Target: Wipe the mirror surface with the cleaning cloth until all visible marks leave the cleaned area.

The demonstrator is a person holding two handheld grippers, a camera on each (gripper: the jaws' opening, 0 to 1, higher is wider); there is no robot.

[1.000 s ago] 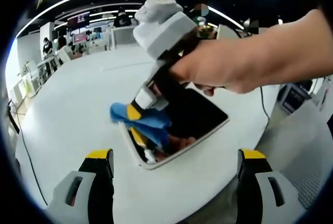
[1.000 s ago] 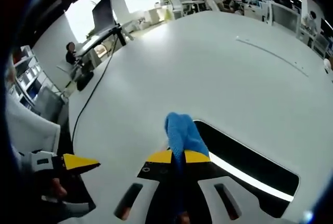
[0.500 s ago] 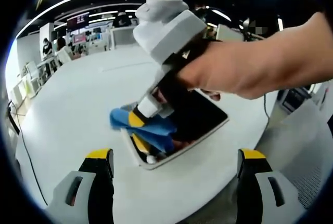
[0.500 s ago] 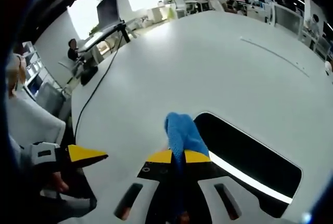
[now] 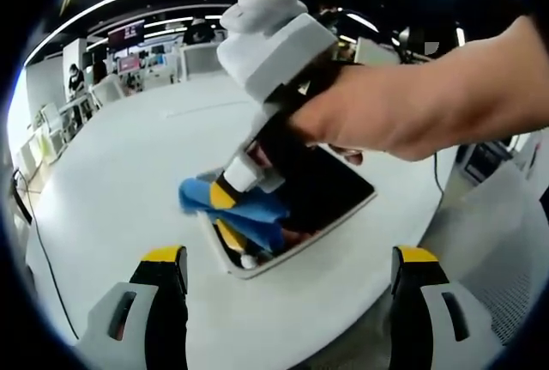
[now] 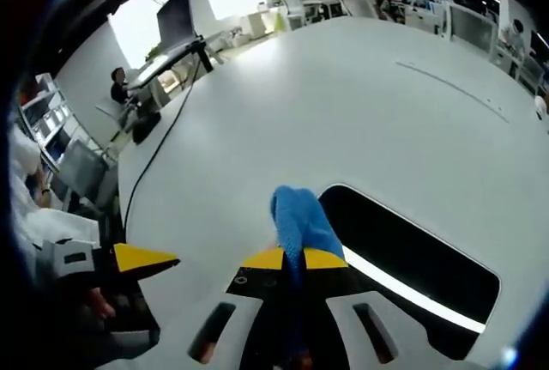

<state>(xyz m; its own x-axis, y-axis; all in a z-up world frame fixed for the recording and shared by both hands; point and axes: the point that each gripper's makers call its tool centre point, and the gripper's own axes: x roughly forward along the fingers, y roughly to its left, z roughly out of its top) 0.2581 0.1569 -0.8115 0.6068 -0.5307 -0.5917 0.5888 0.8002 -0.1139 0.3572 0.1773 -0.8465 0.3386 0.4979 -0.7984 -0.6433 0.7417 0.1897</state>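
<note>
From the left gripper view, the right gripper [image 5: 225, 191] comes in from the right, held by a person's hand [image 5: 403, 108], its jaws clamped on a blue cleaning cloth [image 5: 236, 209] pressed onto the near corner of a white-framed mirror [image 5: 330, 190] that lies flat on a white table [image 5: 120, 181]. The left gripper [image 5: 290, 258] hovers near the table edge, jaws spread wide with nothing between them. The right gripper view adds the mirror's dark glass [image 6: 403, 258] with a bright reflected stripe, the cloth [image 6: 298, 226] bunched between the closed yellow-tipped jaws at the mirror's edge, and the left gripper's yellow tip [image 6: 141, 258] low at left. No containers are visible.
</note>
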